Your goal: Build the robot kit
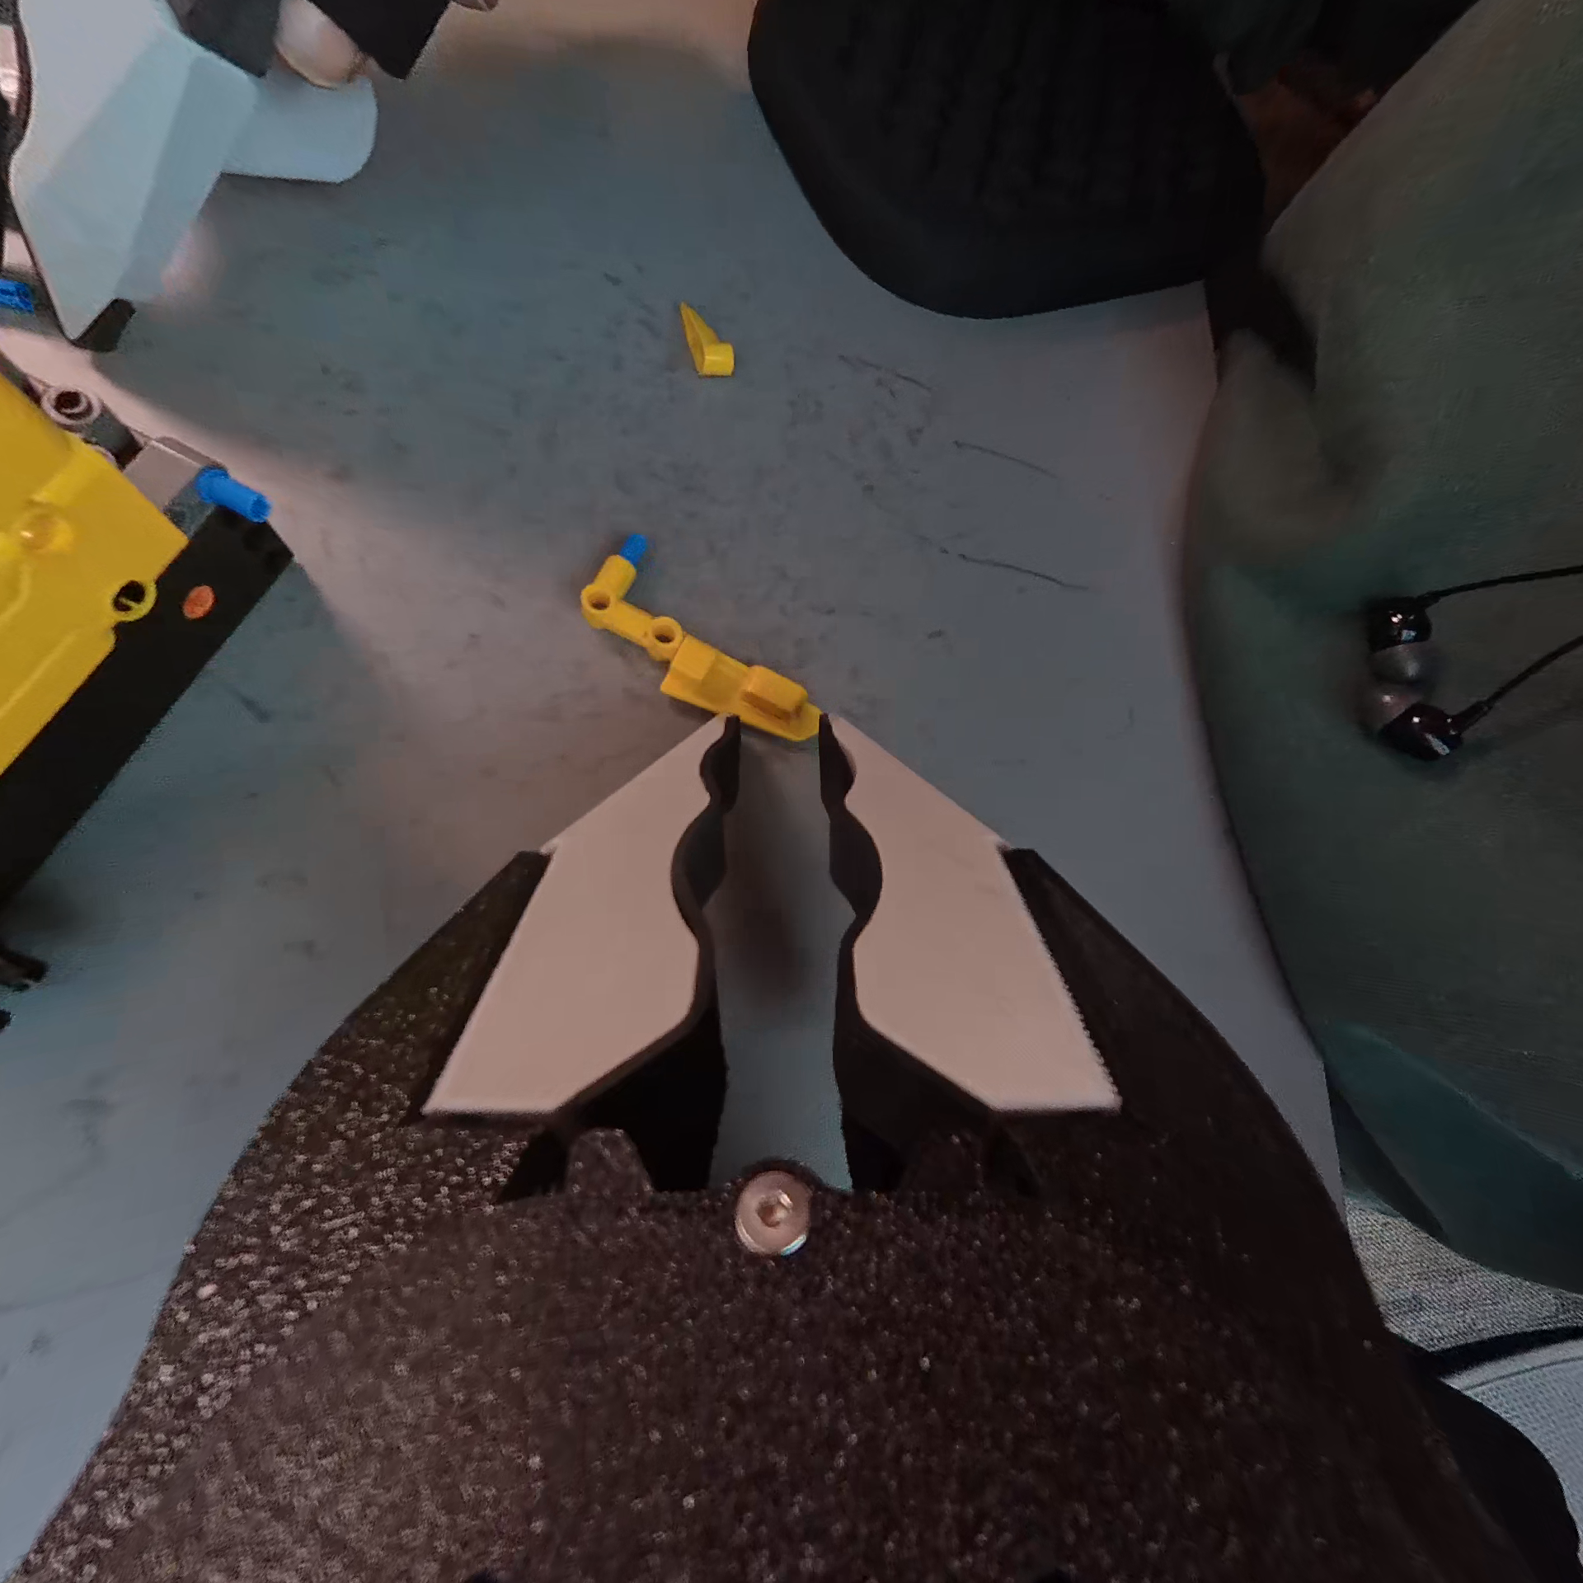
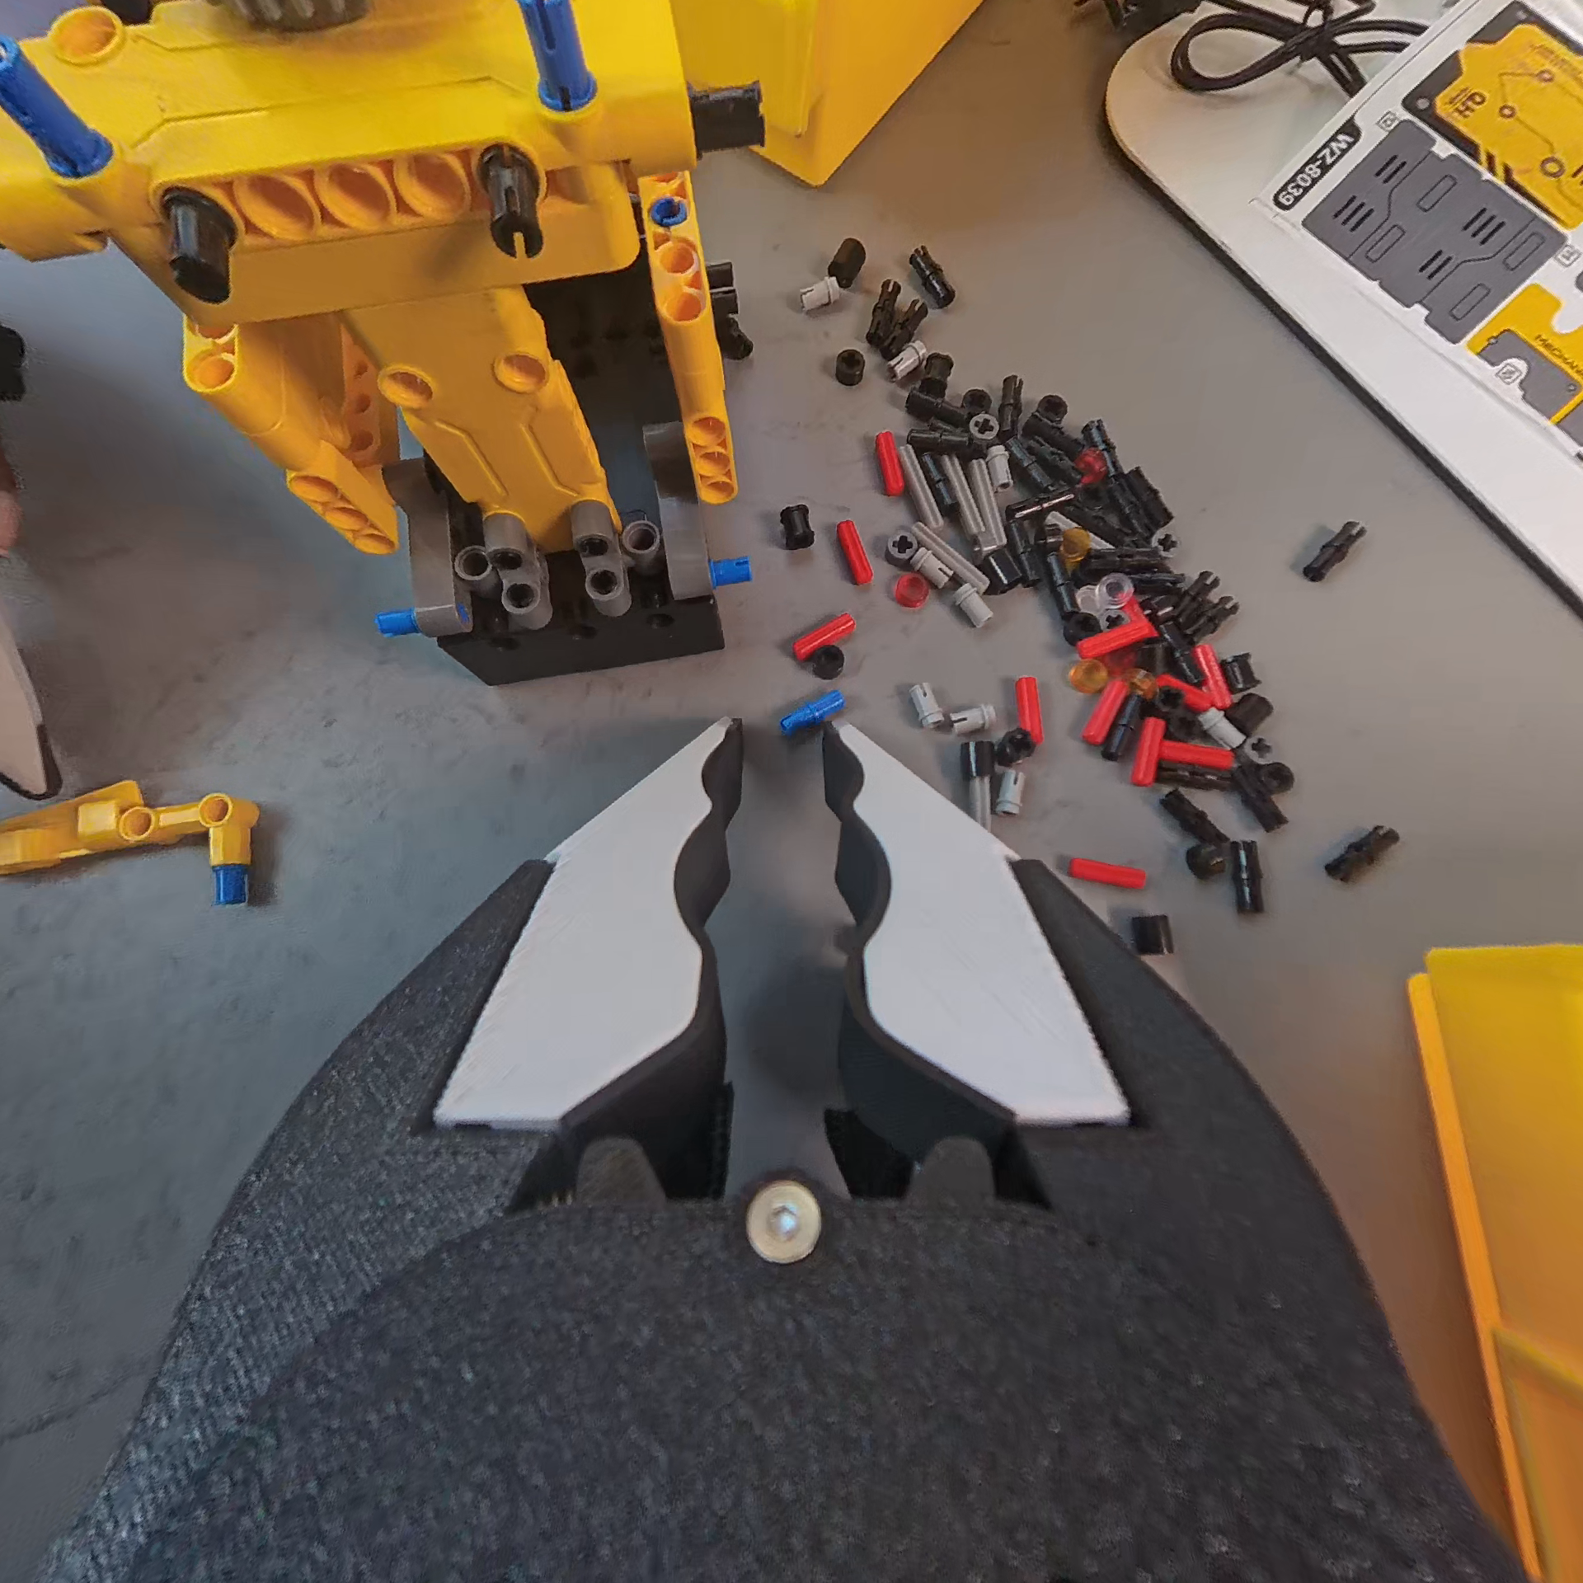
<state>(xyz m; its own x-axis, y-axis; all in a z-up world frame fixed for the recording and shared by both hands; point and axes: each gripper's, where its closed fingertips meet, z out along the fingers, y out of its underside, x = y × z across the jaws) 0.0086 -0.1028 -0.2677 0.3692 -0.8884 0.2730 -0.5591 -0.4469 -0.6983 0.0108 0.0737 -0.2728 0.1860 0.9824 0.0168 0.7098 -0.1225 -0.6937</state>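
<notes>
My left gripper (image 1: 775, 728) is open, its tips just short of the near end of a yellow brick assembly (image 1: 715, 668) with a blue pin at its far end, lying on the grey table. That assembly also shows at the left of the right wrist view (image 2: 146, 827). My right gripper (image 2: 781, 732) is open and empty, its tips right by a loose blue pin (image 2: 812, 711) on the table. A large yellow and black brick model (image 2: 480, 343) stands just beyond it; its corner shows in the left wrist view (image 1: 94, 591).
A pile of small black, red and grey pins (image 2: 1105, 582) lies to the right. A sticker sheet (image 2: 1456, 231) lies far right, a yellow box (image 2: 1516, 1199) near right. A small yellow wedge piece (image 1: 707, 343), a black cushion (image 1: 1002, 146) and black earphones (image 1: 1405, 677) are nearby. My hands' fingertips stand some 20 cm from each other.
</notes>
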